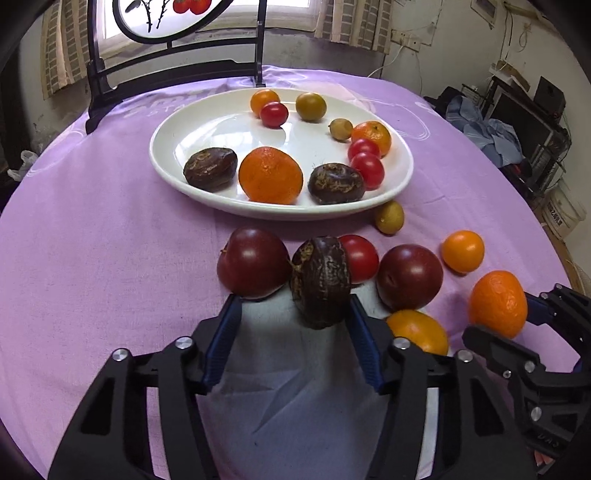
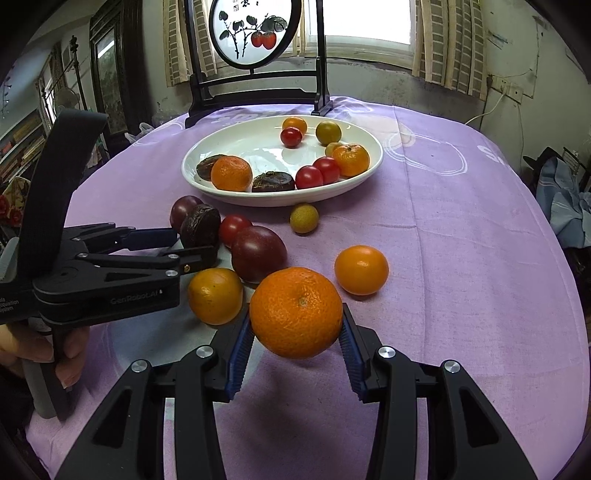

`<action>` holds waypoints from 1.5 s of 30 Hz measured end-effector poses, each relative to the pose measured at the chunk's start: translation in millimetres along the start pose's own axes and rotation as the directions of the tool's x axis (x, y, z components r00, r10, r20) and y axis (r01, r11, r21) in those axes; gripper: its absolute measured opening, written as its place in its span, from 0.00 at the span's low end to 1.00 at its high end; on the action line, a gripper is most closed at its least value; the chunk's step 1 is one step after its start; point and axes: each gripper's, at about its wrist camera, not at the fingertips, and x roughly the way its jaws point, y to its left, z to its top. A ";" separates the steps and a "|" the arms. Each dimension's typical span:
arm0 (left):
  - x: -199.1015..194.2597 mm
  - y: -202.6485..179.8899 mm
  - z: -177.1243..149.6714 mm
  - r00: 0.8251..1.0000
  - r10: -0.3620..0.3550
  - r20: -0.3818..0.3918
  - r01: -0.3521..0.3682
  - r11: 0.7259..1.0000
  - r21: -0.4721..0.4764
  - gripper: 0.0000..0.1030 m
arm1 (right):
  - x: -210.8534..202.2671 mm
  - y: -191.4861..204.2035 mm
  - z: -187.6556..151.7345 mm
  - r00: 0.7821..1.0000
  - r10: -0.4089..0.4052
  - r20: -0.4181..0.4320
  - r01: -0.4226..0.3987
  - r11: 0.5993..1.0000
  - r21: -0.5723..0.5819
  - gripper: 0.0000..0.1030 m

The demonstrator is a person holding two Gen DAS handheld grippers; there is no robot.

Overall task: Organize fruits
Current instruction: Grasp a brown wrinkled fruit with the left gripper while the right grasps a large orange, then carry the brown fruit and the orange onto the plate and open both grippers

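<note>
A dark wrinkled fruit stands on edge on the purple cloth, between the fingers of my left gripper. It leans on the right pad; the left pad stands clear of it, against a dark red plum. The right wrist view shows the same left gripper low at the dark fruit. My right gripper is shut on a large tangerine, lifted just off the cloth. A white plate holds several fruits: tangerines, dark fruits, cherry tomatoes and small yellow-green ones.
Loose on the cloth near the grippers lie a second plum, a red tomato, two orange fruits and a small yellow-green fruit. A framed round screen stands behind the plate.
</note>
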 end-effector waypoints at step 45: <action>-52.7 4.7 -14.3 0.991 -0.086 0.105 0.090 0.995 -0.032 0.29 | -9.8 2.2 1.8 0.998 0.019 0.061 -0.018 1.000 -0.003 0.44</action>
